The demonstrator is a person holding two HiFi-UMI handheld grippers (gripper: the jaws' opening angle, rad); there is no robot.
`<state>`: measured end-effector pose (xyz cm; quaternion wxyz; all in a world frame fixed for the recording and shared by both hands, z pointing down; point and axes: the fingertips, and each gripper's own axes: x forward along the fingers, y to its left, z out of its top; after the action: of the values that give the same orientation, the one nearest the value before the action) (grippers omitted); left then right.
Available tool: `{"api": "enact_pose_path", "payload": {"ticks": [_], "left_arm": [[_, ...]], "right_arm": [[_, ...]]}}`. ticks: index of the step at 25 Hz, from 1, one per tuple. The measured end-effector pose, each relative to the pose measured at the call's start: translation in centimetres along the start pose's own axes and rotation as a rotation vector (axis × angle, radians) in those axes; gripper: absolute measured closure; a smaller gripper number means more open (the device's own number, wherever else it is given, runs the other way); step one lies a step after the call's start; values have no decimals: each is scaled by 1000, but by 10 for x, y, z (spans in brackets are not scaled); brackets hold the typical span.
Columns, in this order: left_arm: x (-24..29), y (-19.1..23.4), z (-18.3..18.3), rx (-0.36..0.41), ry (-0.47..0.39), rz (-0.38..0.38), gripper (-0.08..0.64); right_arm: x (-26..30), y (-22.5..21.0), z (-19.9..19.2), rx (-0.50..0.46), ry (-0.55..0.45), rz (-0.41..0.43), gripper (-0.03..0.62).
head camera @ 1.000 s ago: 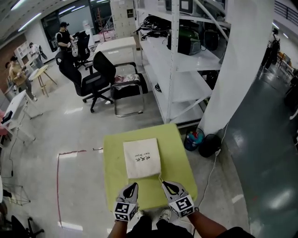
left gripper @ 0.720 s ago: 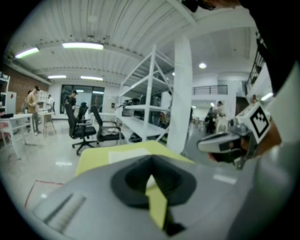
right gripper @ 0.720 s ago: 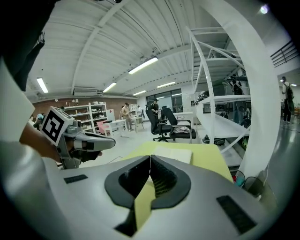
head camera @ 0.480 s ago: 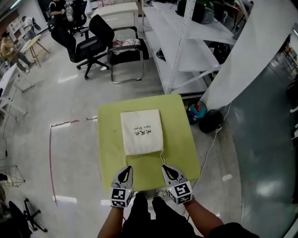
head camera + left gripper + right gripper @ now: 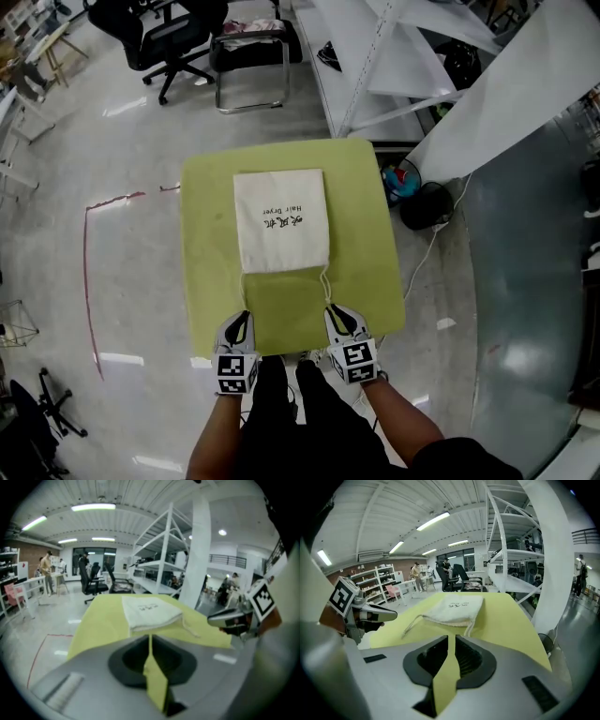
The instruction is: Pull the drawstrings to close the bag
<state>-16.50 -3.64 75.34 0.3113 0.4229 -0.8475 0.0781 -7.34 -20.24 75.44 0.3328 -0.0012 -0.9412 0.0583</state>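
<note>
L gripper [image 5: 240,321] now sits lower, at near edge of yellow-green square table [image 5: 202,272], jaws together, empty. Cream cloth drawstring bag [image 5: 281,220] lies flat mid-table, thin white cords [image 5: 325,286] trailing toward me. R gripper [image 5: 337,315] is lower too, closed, empty. I reckon both must open for the cords next.

Seemingly an open-plan lab or workshop: tall white metal shelving [image 5: 157,550] loaded with equipment, rolling office chairs [image 5: 173,33], strip lights [image 5: 93,507] overhead, polished grey floor [image 5: 112,141].
</note>
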Motion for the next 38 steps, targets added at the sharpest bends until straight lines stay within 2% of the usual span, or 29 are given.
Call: {"api": "enact_pose_path", "payload": {"ticks": [1, 2, 3, 4, 5, 9, 15, 21, 27, 34, 36, 38], "left_arm": [[4, 4, -4, -2, 19, 15, 532], [7, 7, -7, -7, 37, 32, 461], [10, 11, -11, -15, 56, 50, 436], [11, 15, -17, -27, 77, 67, 412], [13, 17, -25, -42, 98, 79, 381], [25, 21, -41, -91, 158, 80, 350], [40, 31, -53, -81, 234, 114, 348], [45, 27, -58, -83, 269, 132, 351], [47, 27, -57, -32, 300, 183, 378], [48, 20, -59, -34, 300, 199, 422], [48, 18, -59, -58, 298, 203, 451], [48, 19, -59, -92, 289, 207, 451]], "right_arm": [[5, -3, -5, -1, 16, -9, 569], [10, -5, -10, 2, 36, -12, 525], [14, -7, -17, 9, 59, -9, 469], [18, -8, -23, 18, 80, -5, 448], [21, -9, -29, 26, 97, -4, 443], [33, -16, -41, 38, 136, -18, 442], [52, -25, -45, 60, 186, -49, 443], [56, -30, -46, 51, 201, -77, 443], [60, -31, -43, 30, 200, -98, 465], [60, -30, -44, 19, 197, -102, 465], [60, -31, -44, 17, 195, -103, 465], [60, -30, -45, 16, 196, -101, 468]]}}
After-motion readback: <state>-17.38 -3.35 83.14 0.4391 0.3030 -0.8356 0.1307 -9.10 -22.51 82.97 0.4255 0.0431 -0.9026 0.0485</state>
